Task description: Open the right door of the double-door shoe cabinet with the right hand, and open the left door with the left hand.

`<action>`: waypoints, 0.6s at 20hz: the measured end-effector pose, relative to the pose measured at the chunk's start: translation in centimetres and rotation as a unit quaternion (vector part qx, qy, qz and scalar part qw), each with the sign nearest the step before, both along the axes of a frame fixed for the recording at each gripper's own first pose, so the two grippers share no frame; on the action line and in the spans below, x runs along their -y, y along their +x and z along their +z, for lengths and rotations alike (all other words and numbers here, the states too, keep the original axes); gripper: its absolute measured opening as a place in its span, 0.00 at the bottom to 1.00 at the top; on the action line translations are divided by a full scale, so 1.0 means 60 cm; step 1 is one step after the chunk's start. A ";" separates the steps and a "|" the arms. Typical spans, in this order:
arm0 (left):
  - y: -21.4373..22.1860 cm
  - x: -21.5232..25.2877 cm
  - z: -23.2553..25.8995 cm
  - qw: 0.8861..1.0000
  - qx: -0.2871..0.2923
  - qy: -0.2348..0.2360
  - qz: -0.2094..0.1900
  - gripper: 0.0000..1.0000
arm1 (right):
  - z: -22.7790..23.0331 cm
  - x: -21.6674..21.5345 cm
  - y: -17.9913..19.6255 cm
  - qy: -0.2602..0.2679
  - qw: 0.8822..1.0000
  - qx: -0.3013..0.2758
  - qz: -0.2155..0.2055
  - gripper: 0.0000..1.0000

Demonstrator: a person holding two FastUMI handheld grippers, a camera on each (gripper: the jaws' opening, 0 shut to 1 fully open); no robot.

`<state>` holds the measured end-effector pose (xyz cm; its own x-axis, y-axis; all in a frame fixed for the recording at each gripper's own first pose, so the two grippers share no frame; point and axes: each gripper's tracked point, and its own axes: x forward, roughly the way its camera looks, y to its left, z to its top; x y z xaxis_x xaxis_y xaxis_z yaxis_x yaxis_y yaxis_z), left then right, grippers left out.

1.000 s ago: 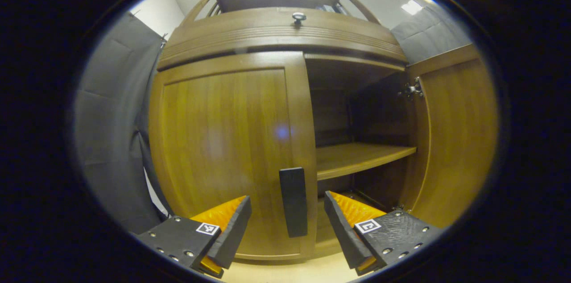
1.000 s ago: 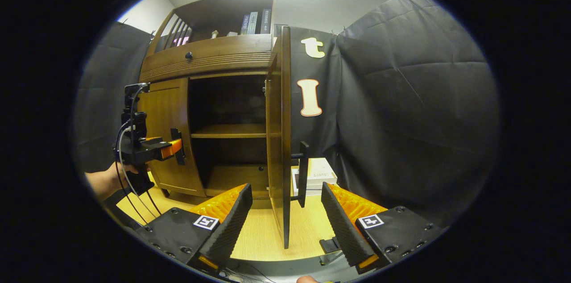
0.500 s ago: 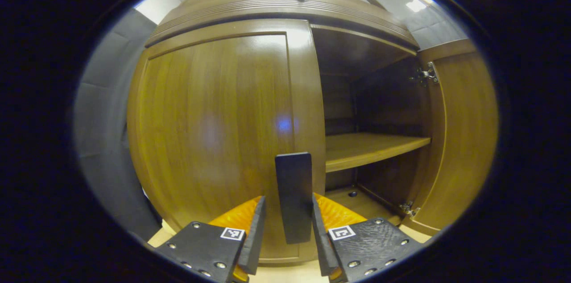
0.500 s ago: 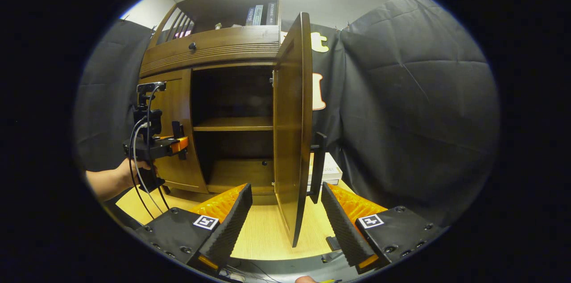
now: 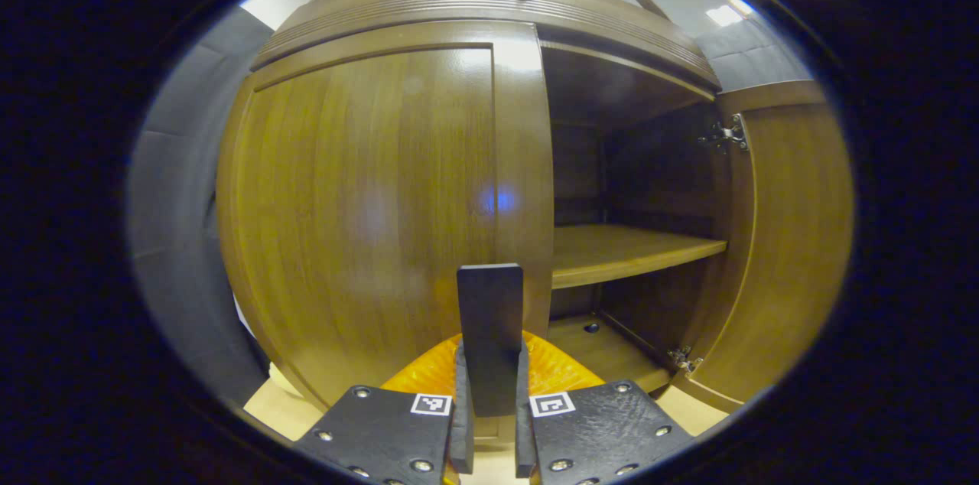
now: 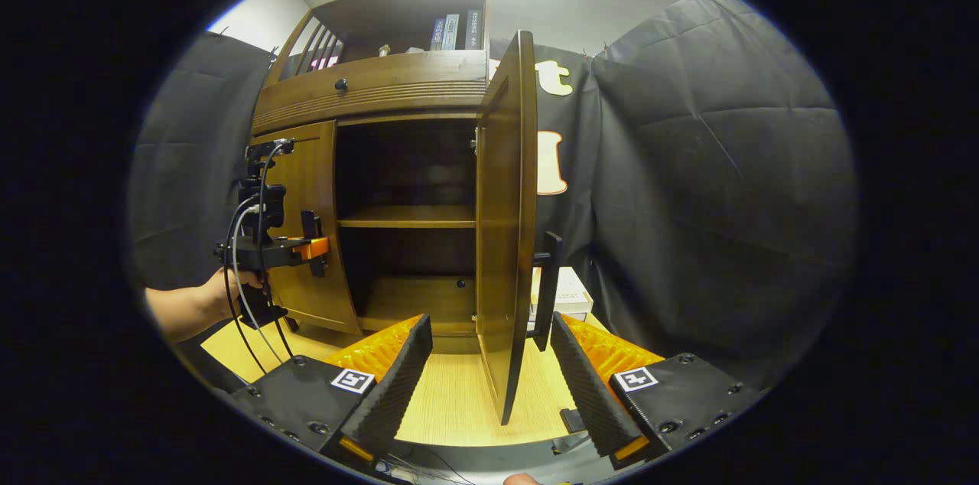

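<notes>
The brown wooden shoe cabinet (image 5: pixel 489 3) fills the left gripper view. Its left door (image 5: pixel 367 202) stands flush with the frame. My left gripper (image 5: pixel 489 366) is shut on that door's dark upright handle (image 5: pixel 490 309), one finger on each side. The right door (image 5: pixel 788 240) is swung wide, baring a shelf (image 5: pixel 619 252). In the right gripper view my right gripper (image 6: pixel 489 336) is open and holds nothing. The open right door (image 6: pixel 505 240) stands edge-on beyond it, with its handle (image 6: pixel 547 290) near the right finger but apart from it. Farther off, the left gripper (image 6: pixel 310 248) sits at the left door (image 6: pixel 306 194), held by a hand (image 6: pixel 191 305).
Books (image 6: pixel 451 32) stand in the open top shelf of the cabinet. A white box (image 6: pixel 566 294) lies on the light wooden floor (image 6: pixel 451 401) behind the open right door. Black cloth walls (image 6: pixel 704 187) close in on both sides.
My left gripper moved in on the left door's handle and shut on it. The right door swung a little wider. My right gripper stayed open.
</notes>
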<state>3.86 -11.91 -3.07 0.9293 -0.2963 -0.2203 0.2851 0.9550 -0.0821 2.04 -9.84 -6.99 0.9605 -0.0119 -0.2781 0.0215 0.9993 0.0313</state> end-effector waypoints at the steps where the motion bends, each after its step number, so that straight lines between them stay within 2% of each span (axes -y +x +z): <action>1: -0.007 -0.003 0.006 1.000 0.001 -0.001 0.000 0.23 | 0.001 0.000 -0.001 0.004 1.000 0.001 0.004 0.94; 4: -0.066 -0.031 -0.001 1.000 0.000 0.001 0.005 0.23 | 0.003 -0.008 -0.011 0.012 1.000 0.005 0.024 0.94; 5: -0.076 -0.036 0.001 1.000 -0.002 0.000 0.008 0.23 | 0.005 -0.014 -0.014 0.012 0.999 0.006 0.033 1.00; 6: -0.087 -0.044 0.005 1.000 -0.003 -0.001 0.013 0.23 | 0.006 -0.017 -0.016 0.010 0.999 0.007 0.043 1.00; 8: -0.116 -0.063 0.008 1.000 -0.004 -0.001 0.025 0.23 | 0.008 -0.023 -0.024 0.007 0.998 0.010 0.059 0.94; 10: -0.147 -0.086 0.008 0.999 -0.003 0.001 0.037 0.24 | 0.011 -0.029 -0.033 0.011 0.997 0.014 0.073 0.94; 12: -0.177 -0.111 0.009 0.999 -0.003 0.000 0.049 0.22 | 0.013 -0.039 -0.042 0.014 0.996 0.017 0.089 1.00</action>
